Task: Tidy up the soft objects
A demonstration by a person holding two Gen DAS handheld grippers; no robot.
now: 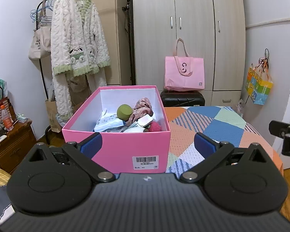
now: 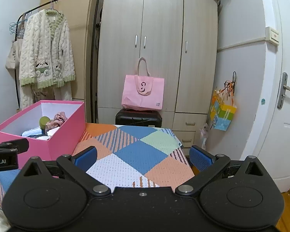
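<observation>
Both jaws agape; pink box (image 1: 116, 148) seemingly full.

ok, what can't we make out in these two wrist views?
- Pink box floor, left wrist: hidden under green ball, floral cloth and packets.
- Box label text: too small.
- Box interior, right wrist: near wall hides most.
- Table's near edge, both views: hidden behind the open left tongs and right tongs.

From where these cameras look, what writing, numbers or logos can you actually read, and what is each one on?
"40" and a barcode: white sticker on the pink box; its other characters are too small to read.
"bot.AI", cut off at the edge: left gripper's body, seen from the right wrist.
A logo like "G" with a smile: pink bag; its small print is blurred.
Dark lettering: canvas bag, unreadable.
</observation>
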